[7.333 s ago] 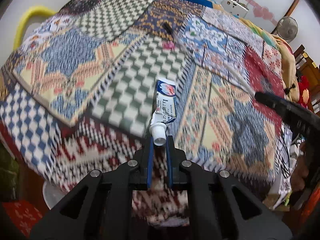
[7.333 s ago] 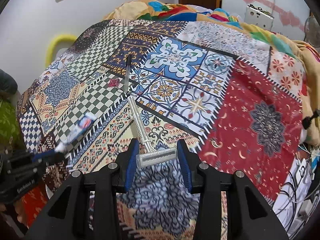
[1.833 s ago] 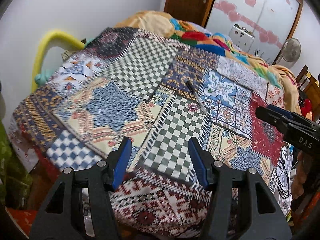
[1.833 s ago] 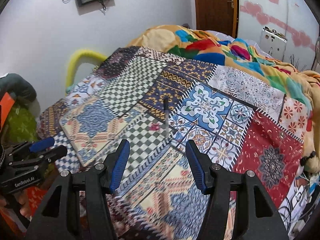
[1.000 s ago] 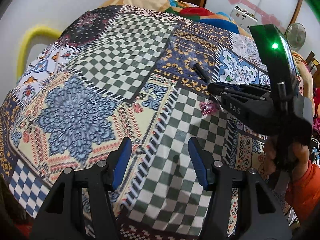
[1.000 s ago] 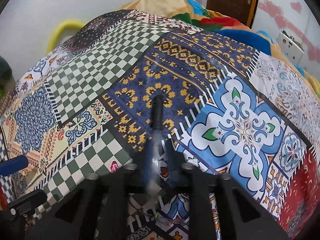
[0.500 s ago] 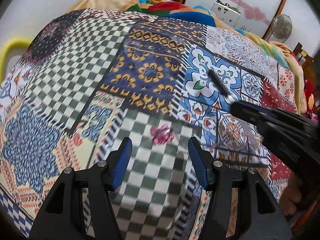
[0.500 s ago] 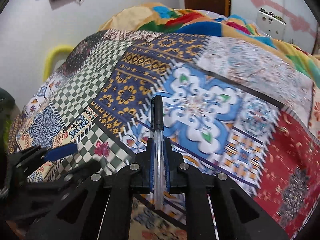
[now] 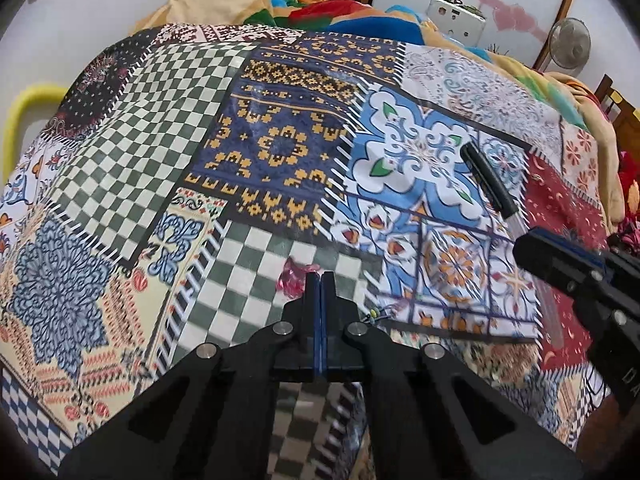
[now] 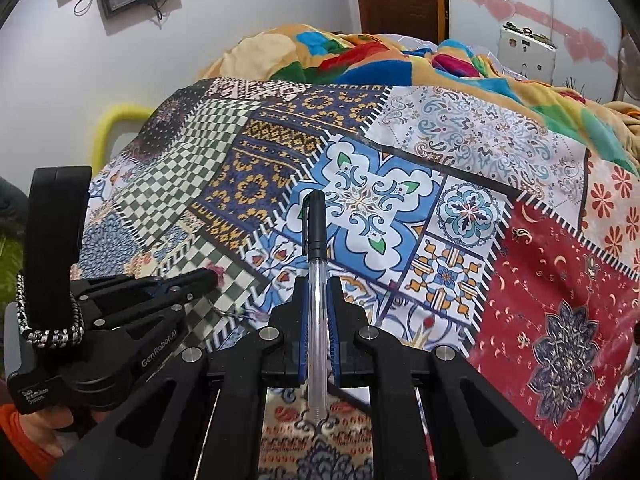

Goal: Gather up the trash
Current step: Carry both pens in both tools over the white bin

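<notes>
Your left tongs [image 9: 321,280] have snapped together since half a second ago, when they stood wide apart around the pink wrapper [image 9: 294,278]. Now the jaws meet at the wrapper's right edge on the green-checked patch of the bedspread [image 9: 120,152] — whether they actually pinch it, you cannot tell. Your right tongs [image 10: 318,292] are clamped on the clear barrel of a black-capped pen [image 10: 316,240], held above the blue floral patch, cap pointing away from you — well apart from the wrapper.
</notes>
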The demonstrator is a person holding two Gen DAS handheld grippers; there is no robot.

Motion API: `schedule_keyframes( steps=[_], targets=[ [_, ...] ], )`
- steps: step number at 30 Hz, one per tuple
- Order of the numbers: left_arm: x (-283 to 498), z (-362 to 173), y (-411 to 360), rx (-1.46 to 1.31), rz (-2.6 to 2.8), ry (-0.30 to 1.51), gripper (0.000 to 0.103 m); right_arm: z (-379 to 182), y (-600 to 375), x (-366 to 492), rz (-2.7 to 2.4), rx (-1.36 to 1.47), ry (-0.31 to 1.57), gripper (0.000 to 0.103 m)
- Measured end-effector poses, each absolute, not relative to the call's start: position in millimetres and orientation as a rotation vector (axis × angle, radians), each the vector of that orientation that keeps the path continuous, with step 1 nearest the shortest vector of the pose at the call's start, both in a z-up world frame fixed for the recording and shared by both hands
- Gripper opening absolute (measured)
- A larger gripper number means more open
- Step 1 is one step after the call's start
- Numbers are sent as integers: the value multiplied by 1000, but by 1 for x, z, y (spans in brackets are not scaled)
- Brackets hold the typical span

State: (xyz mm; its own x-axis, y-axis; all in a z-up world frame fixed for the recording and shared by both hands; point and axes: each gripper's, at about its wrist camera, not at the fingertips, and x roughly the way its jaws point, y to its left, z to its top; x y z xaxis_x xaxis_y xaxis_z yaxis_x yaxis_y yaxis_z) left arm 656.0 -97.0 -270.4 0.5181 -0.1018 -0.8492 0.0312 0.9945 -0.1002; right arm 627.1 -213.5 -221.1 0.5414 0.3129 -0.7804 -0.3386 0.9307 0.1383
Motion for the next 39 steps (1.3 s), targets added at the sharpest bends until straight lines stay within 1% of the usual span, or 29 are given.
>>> schedule_keyframes(
  steps=[6, 12, 18, 23, 30, 39],
  targets=[
    [618, -244, -97, -84, -97, 1000, 0, -192, -214, 604, 403, -36, 894, 8],
    [580, -202, -87, -81, -97, 950, 0, -163, -207, 575, 426, -45, 871, 8],
    [541, -161, -68, -114, -86, 914, 0, -132, -192, 539, 461, -72, 836, 8],
    [508, -137, -47, -116, -52, 883, 0, -112, -173, 512, 499, -93, 814, 8],
    [452, -116, -3, -129, 27, 846, 0, -95, -134, 474, 576, -124, 794, 8],
    [375, -108, 66, -169, 140, 835, 0, -85, -65, 417, 707, -173, 787, 8]
  ],
)
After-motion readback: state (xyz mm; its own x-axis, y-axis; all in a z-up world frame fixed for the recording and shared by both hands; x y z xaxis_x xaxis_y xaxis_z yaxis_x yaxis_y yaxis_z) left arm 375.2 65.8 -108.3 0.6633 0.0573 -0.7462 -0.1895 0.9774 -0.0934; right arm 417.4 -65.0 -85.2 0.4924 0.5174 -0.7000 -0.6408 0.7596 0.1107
